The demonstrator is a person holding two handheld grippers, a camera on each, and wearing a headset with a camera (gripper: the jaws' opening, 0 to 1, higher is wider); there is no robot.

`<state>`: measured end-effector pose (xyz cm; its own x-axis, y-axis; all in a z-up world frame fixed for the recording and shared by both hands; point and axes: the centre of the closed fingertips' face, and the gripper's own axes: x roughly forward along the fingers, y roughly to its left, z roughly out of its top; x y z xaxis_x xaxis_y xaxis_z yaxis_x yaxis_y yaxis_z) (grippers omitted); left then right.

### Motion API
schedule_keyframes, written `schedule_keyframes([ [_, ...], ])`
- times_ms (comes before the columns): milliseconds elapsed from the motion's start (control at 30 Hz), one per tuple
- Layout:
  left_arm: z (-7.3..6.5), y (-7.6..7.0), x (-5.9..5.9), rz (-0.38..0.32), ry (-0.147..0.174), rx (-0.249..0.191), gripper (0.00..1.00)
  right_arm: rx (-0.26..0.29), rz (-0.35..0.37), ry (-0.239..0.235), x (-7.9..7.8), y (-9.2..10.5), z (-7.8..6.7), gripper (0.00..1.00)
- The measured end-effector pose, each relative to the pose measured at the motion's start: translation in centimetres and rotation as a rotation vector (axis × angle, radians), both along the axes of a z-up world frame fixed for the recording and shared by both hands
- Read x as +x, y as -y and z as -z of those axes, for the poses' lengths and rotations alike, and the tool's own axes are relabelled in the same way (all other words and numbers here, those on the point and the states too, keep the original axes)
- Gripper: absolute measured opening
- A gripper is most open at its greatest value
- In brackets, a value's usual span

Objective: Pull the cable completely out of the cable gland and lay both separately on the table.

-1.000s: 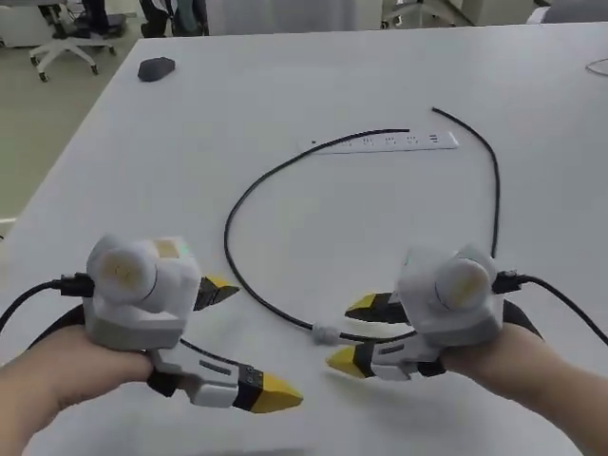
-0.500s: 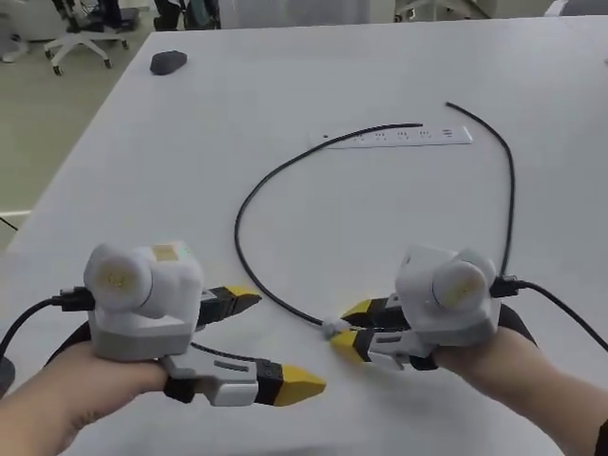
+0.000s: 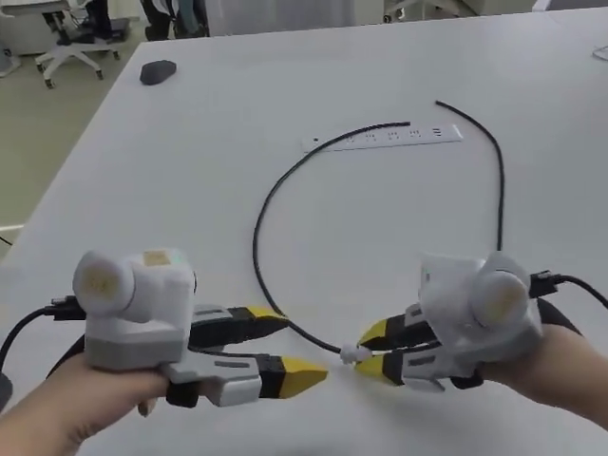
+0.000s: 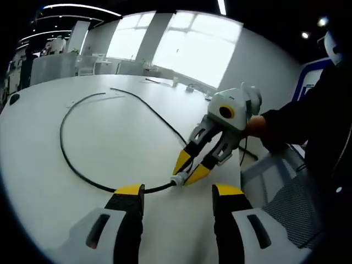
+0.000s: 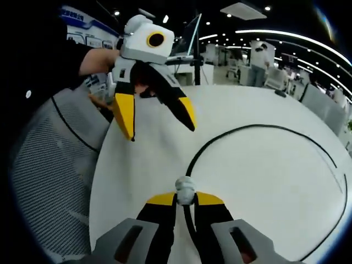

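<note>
At the right gripper point(image 3: 372, 351), clamped on the black cable point(image 3: 255, 249), sits a white gland point(image 5: 185, 187) (left gripper point(image 4: 179, 191) gapes).

No readable text or labels anywhere.

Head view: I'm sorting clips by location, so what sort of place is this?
Probably an open-plan office or lab: a large white table carrying a power strip and a computer mouse, with wheeled office chairs on the floor beyond.

Right gripper point(image 4: 186, 172) seemingly pinching gland point(image 4: 179, 180), cable point(image 4: 63, 148) looping
</note>
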<state>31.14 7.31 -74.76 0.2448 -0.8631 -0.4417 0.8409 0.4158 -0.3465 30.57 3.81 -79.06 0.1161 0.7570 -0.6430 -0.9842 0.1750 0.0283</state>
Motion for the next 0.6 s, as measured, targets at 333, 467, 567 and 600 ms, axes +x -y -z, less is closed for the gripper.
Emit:
schedule_keyframes([
  [333, -0.3, 6.3, -4.2, 0.289, 0.087, -0.023, 0.53, 0.028, -0.068, -0.040, -4.2, 2.8, -3.3, 0.07],
  [467, -0.8, 8.0, -5.4, 0.338, 0.055, -0.071, 0.48, 0.034, -0.074, -0.043, -5.1, 3.5, -4.0, 0.07],
  [567, -0.9, 8.6, -5.6, 0.342, 0.033, -0.088, 0.44, 0.021, -0.096, 0.015, -5.7, 3.8, -4.6, 0.07],
  [600, -1.0, 8.7, -5.7, 0.343, 0.021, -0.094, 0.41, 0.019, -0.095, 0.019, -5.8, 3.9, -4.7, 0.07],
])
